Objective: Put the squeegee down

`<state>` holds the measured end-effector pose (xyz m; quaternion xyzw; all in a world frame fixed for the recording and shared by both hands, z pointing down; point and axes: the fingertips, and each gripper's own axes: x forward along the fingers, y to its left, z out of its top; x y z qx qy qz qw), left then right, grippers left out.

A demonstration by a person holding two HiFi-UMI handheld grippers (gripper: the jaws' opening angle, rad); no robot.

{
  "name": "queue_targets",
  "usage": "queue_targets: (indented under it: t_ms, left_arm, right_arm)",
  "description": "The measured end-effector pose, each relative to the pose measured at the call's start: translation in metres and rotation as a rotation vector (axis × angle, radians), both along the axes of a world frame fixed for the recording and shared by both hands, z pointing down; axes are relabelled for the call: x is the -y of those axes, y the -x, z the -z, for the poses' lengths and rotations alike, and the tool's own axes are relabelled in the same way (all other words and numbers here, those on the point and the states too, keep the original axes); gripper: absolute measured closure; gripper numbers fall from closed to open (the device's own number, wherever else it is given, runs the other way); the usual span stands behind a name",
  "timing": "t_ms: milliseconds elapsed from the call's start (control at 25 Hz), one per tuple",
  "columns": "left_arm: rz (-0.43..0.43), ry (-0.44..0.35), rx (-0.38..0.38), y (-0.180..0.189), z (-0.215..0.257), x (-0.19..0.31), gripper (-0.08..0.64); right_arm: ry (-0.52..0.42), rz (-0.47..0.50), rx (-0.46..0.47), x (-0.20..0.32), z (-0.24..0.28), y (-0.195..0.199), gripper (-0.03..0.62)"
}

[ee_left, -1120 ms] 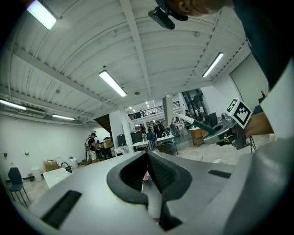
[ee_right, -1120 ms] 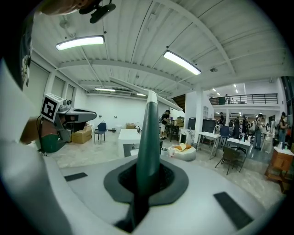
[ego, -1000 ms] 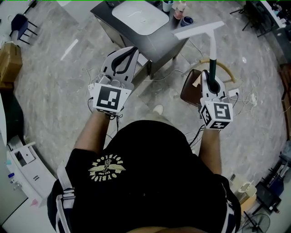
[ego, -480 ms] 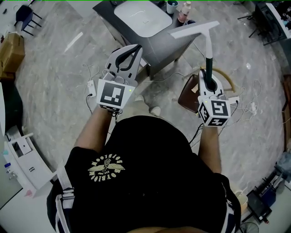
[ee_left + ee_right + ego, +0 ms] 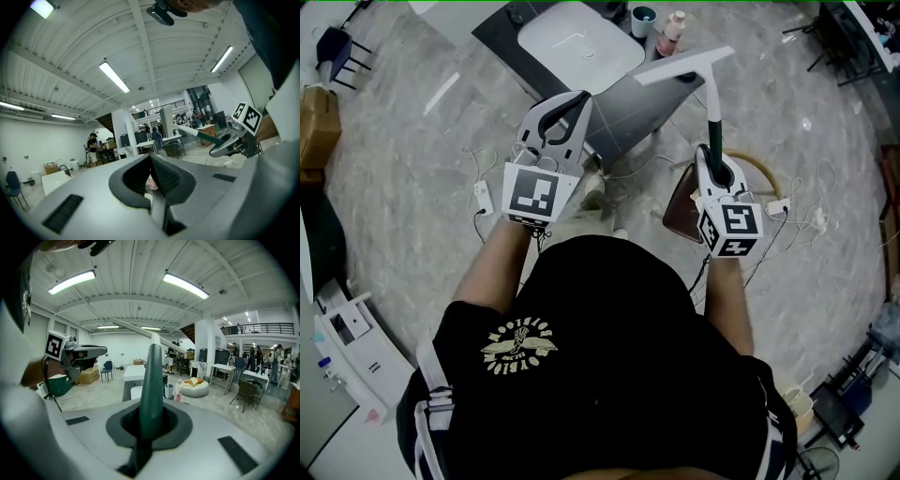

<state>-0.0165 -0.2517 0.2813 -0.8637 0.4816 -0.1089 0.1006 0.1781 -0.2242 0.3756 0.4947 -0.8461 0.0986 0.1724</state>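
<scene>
Head view: the person is standing on a pale marble floor [image 5: 412, 178] and holding both grippers out towards a grey cabinet [image 5: 628, 103] in the upper middle of the frame.
Change: both grippers are sitting higher in the frame than a second ago. The cabinet is drawing in closer under them, so the person seems to be walking up to it.
Squeegee: the squeegee [image 5: 711, 101] is being carried in the air, resting on nothing. Its white blade is now overlapping the cabinet's right edge instead of hanging clear to the right of it.
Right gripper: the right gripper [image 5: 714, 155] is clamping the dark green handle between its jaws, as before, with the shaft pointing away towards the top of the frame.
Left gripper: the left gripper [image 5: 564, 111] is keeping its jaws together at the tips, with nothing between them.
Cabinet top: a white basin [image 5: 577, 42] is taking up most of it, with a cup [image 5: 644, 17] and a bottle [image 5: 672, 33] standing at its far right corner.
Meaning: the approach is probably nearing its end. The put-down itself is not starting yet, and the exact spot is not showing.
</scene>
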Motion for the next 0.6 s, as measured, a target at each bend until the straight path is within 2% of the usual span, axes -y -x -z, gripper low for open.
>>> queue_targets:
  t_ms: [240, 440, 600]
  left_arm:
    - [-0.045, -0.016, 0.006, 0.003, -0.012, 0.075, 0.537]
    - [-0.082, -0.042, 0.027, 0.003, -0.025, 0.118, 0.535]
    - [-0.104, -0.019, 0.031, 0.002, -0.043, 0.148, 0.536]
  right_arm:
    - [0.056, -0.022, -0.009, 0.062, -0.028, 0.014, 0.565]
    - [0.104, -0.039, -0.021, 0.096, -0.059, 0.02, 0.565]
    - [0.162, -0.055, -0.04, 0.115, -0.09, 0.023, 0.565]
